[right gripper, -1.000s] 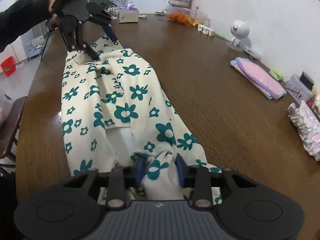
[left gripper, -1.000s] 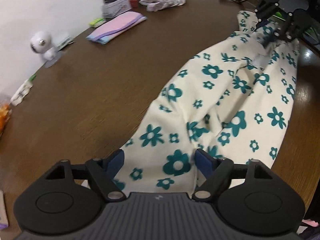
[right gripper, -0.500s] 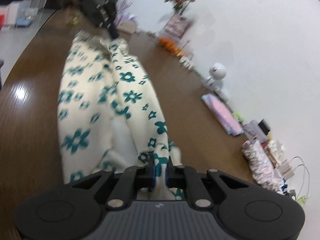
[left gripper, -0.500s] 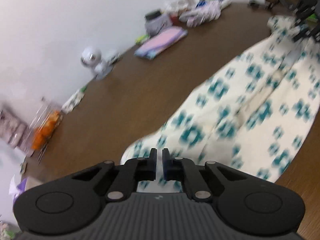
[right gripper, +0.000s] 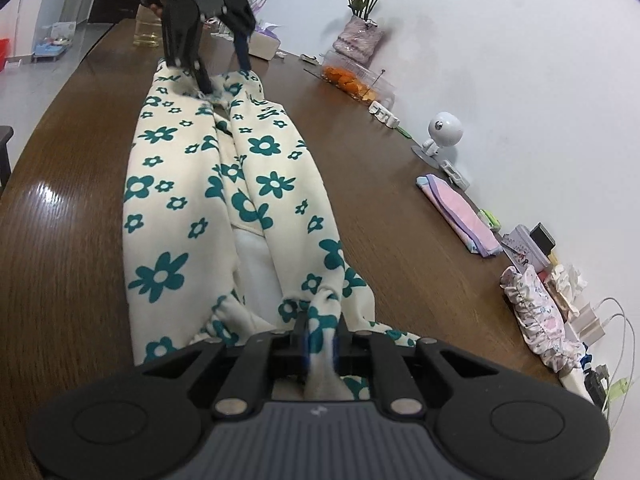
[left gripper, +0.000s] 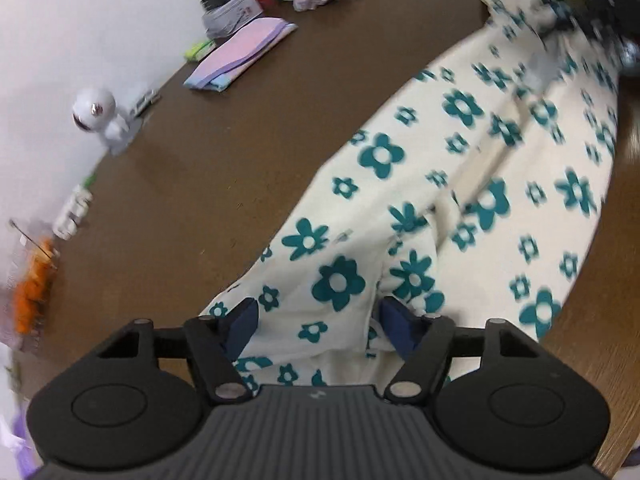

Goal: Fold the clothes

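A cream garment with teal flowers (left gripper: 460, 184) lies stretched lengthwise on the brown table (left gripper: 240, 152); it also shows in the right wrist view (right gripper: 224, 184). My left gripper (left gripper: 318, 318) is open just above one end of the garment, its blue pads either side of the cloth. It shows in the right wrist view (right gripper: 222, 74) at the far end. My right gripper (right gripper: 323, 334) is shut on a bunched fold at the other end. It appears blurred in the left wrist view (left gripper: 580, 20).
Along the wall stand a white round camera (right gripper: 442, 132), a folded pink cloth (right gripper: 460, 216), a floral bundle (right gripper: 540, 320), a tin box (right gripper: 528, 246), a tub of orange pieces (right gripper: 348, 80) and a flower vase (right gripper: 358, 36). A jar (right gripper: 146, 30) stands at the far end.
My left gripper was shut on the garment's end half a second ago and is now open over it. My right gripper has stayed shut on its end; the garment lies stretched out.
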{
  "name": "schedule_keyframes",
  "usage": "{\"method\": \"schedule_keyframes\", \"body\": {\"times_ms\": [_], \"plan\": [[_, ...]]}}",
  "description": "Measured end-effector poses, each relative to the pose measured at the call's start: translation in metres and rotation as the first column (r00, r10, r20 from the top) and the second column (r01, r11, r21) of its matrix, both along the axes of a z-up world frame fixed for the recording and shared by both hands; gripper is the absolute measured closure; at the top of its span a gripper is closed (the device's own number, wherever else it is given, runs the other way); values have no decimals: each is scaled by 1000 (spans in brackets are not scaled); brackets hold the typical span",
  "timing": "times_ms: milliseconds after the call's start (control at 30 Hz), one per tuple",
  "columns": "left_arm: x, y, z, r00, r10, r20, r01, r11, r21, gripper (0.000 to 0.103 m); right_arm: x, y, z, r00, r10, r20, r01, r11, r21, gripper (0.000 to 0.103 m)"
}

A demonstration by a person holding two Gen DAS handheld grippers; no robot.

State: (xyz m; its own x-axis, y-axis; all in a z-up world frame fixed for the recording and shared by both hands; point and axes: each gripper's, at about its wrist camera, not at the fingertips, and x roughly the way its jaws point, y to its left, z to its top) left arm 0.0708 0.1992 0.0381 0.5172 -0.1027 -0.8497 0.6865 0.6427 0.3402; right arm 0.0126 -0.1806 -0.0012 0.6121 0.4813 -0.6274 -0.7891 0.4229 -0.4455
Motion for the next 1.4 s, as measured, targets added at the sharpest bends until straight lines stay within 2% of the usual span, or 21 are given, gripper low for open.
{"method": "schedule_keyframes", "body": {"times_ms": [33,67,100,200,333,567,600,667,733,833,900,933,1000,1033,1067,1100,1167,1233,1267,1333,1400], "plan": [[5,3,2,1000,19,-21,-19,1000,-16,57,-1,-1,0,1000,0,-4,0,1000,3,94],[9,5,5,999,36,-32,-37,999,-20,77,-1,-2,0,1000,0,-8,0,1000,6,93],[12,7,7,998,51,-40,-52,998,-24,83,-2,-2,-1,1000,0,-10,0,1000,9,93],[1,6,5,999,39,30,-39,999,-1,89,-4,-4,-1,1000,0,-12,0,1000,17,93],[-23,0,-4,989,10,146,-17,999,52,90,-6,-7,-2,1000,0,-15,0,1000,27,93],[-64,-9,-20,939,-56,340,6,989,148,91,-10,-12,-2,1000,0,-21,1,999,44,93],[-69,-10,-23,930,-65,361,7,987,161,91,-9,-12,-2,1000,0,-23,1,999,43,93],[-75,-8,-31,942,-48,333,-3,988,152,91,-9,-11,-2,1000,2,-21,-1,999,39,93],[-79,-1,-31,942,-19,335,-21,993,115,91,-10,-10,-2,1000,14,-18,-14,1000,28,93],[-78,6,-23,956,33,292,-49,998,47,90,-8,-10,-1,999,36,-15,-36,999,12,93],[-74,19,-6,971,101,217,-87,994,-71,81,-6,-11,-1,999,44,-19,-44,999,9,91],[-71,30,7,973,150,175,-119,977,-179,79,-4,-11,0,999,44,-22,-44,999,11,91],[-71,60,36,952,269,146,-187,889,-418,68,-2,-12,0,999,44,-29,-43,999,16,91],[-72,70,48,938,309,156,-194,843,-502,65,0,-13,1,999,43,-33,-43,999,19,91],[-73,76,57,925,339,174,-193,810,-553,60,0,-12,1,998,47,-30,-47,999,12,90],[-70,77,62,916,359,180,-197,791,-579,57,1,-11,1,998,55,-27,-55,998,-1,90],[-55,70,62,911,379,161,-216,773,-597,50,-1,-7,4,997,75,-11,-75,996,-42,89],[-35,54,48,921,373,110,-237,763,-602,46,0,-6,12,996,81,-24,-83,994,-73,76],[-26,44,37,927,365,86,-250,771,-586,46,1,-8,20,997,75,-38,-76,996,-46,69],[-16,26,14,941,336,46,-264,811,-522,46,5,-14,40,996,55,-72,-52,998,42,68],[-15,23,-4,943,333,3,-290,825,-485,50,11,-18,56,993,36,-114,-21,991,134,68]]}}
